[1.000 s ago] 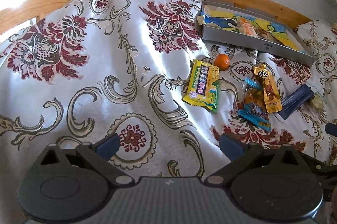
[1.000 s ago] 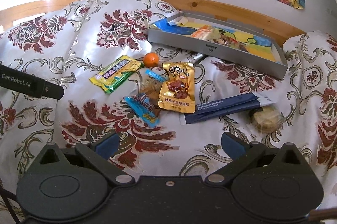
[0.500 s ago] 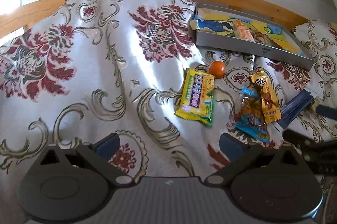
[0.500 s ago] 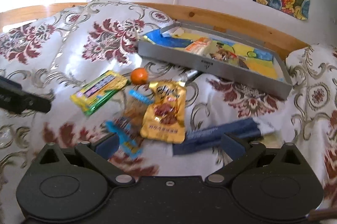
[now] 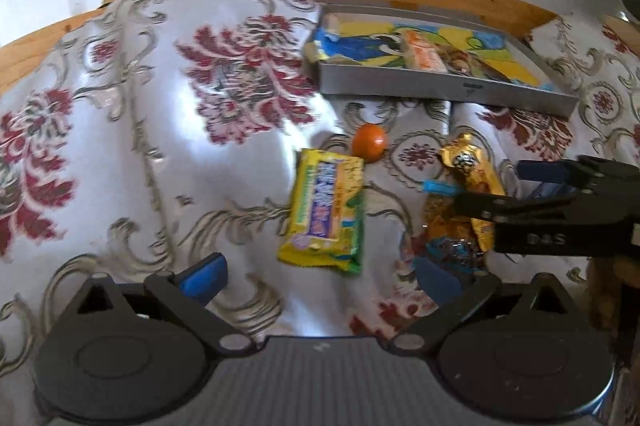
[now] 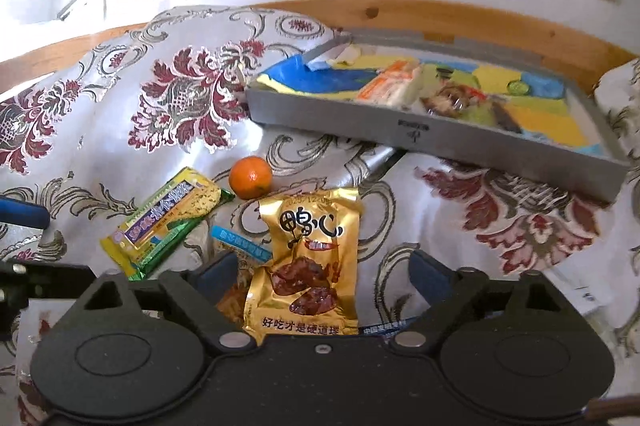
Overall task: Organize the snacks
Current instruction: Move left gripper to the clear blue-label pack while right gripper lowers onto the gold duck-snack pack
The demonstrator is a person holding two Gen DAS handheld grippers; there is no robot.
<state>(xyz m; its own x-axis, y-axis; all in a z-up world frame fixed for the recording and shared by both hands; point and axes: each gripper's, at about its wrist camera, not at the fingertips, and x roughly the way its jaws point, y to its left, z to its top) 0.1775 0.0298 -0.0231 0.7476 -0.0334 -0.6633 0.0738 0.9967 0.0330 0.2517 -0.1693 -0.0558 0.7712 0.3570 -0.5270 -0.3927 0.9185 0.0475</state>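
Right tool [image 6: 320, 272] moved in since half-second ago, wide open, straddling glossy gold foil pouch [image 6: 308, 262]. Left tool [image 5: 320, 276] open, empty, nearer crinkly yellow packet [image 5: 326, 209].

both wrist cams low, facing wall, sharing gray tray [image 5: 440, 90] [image 6: 420, 129], r cam nearer

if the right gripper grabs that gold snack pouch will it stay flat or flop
The gold snack pouch looks like thin foil film with creases, so it will probably sag when lifted. Its glossy surface may slip between the fingers. It overlaps a blue-edged packet, which might shift with it. The right gripper stands open around it.
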